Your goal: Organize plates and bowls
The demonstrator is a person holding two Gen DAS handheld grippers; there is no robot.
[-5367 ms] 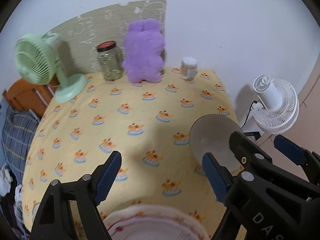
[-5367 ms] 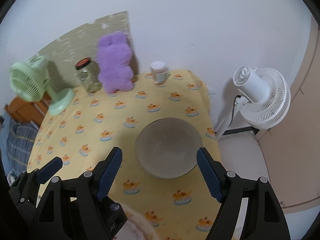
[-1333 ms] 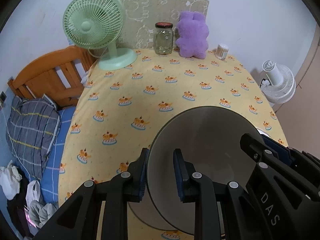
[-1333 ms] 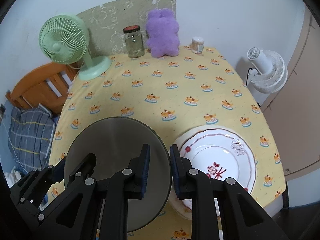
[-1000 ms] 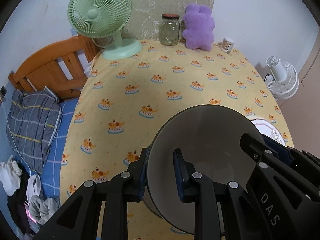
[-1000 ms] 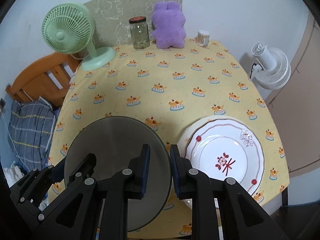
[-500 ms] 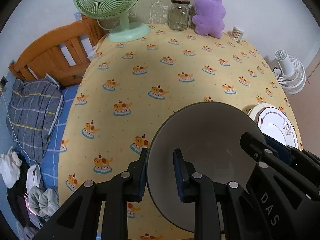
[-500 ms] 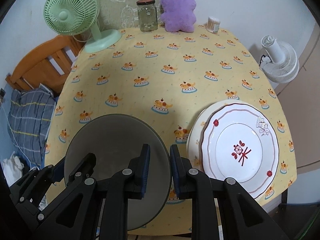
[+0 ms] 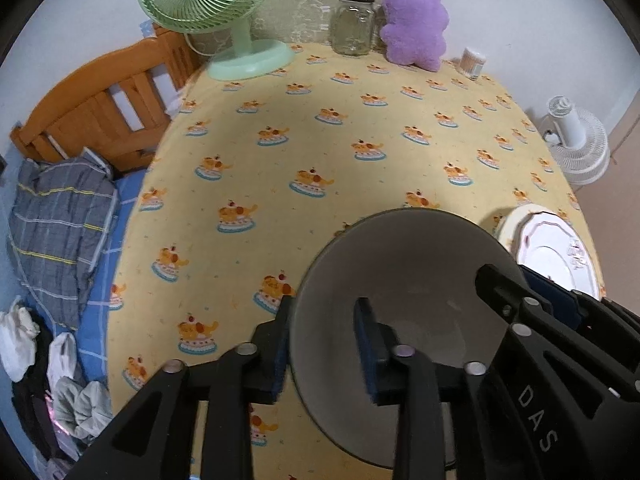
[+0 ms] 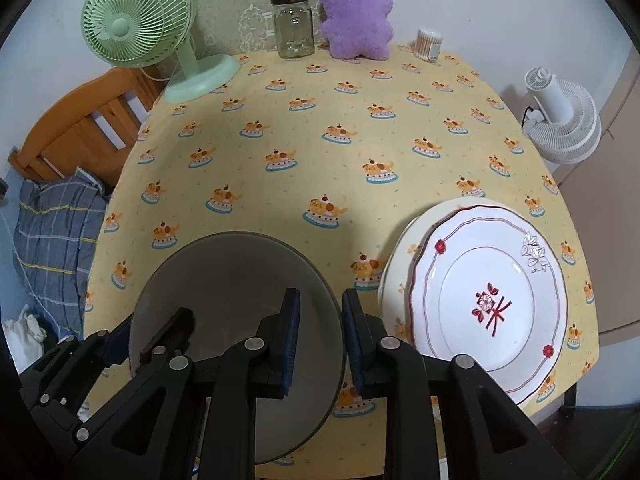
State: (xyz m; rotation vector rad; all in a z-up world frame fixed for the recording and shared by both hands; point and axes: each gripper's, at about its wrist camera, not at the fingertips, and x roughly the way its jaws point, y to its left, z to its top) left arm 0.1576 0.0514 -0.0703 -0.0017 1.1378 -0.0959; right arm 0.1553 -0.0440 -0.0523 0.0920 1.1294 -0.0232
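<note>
A large grey bowl (image 9: 404,280) is held in the air above the near part of the yellow-clothed table (image 9: 320,128). My left gripper (image 9: 320,344) is shut on its left rim. My right gripper (image 10: 318,340) is shut on its right rim; the bowl shows in the right wrist view (image 10: 236,280) too. A white plate with red flower pattern (image 10: 492,300) lies on a cream plate (image 10: 394,256) at the table's near right, right of the bowl. It also shows in the left wrist view (image 9: 548,248).
A green fan (image 10: 140,24), a glass jar (image 10: 294,26), a purple plush toy (image 10: 358,12) and a small cotton-swab tub (image 10: 429,44) stand along the far edge. A wooden bed frame (image 9: 100,96) with bedding is left; a white floor fan (image 10: 560,120) is right.
Both grippers closed on the bowl and lifted it from the table's right side. Over the last second they rose and drew back toward the near edge, bowl held.
</note>
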